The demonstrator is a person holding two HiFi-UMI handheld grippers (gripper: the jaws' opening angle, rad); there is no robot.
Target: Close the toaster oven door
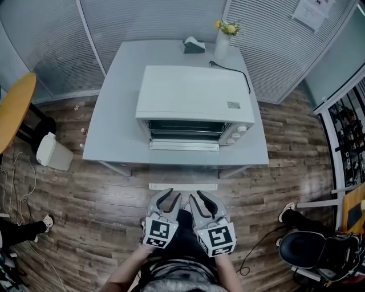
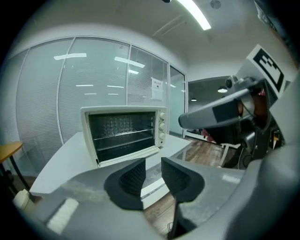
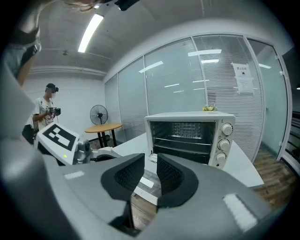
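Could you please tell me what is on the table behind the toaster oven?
Behind the toaster oven stand a white vase of yellow flowers and a small dark object; a black cord runs there. The oven's rear panel is hidden by its own body.

The grey table (image 1: 117,122) stands on a wooden plank floor (image 1: 85,228). On the table's far right corner stands a white vase (image 1: 222,47) holding yellow flowers (image 1: 228,27); a dark tissue box (image 1: 194,45) sits just left of it on the same far edge. Behind the table runs a glass partition with blinds (image 1: 154,20), with a paper notice (image 1: 312,11) fixed beyond the table's far right corner. A white bin (image 1: 54,152) stands on the floor just off the table's left side, and a round wooden table (image 1: 14,111) stands farther left. A black office chair (image 1: 313,248) stands well off the table's near right corner. A pedestal fan (image 3: 99,114) and a standing person (image 3: 46,112) appear beyond the table's left side.
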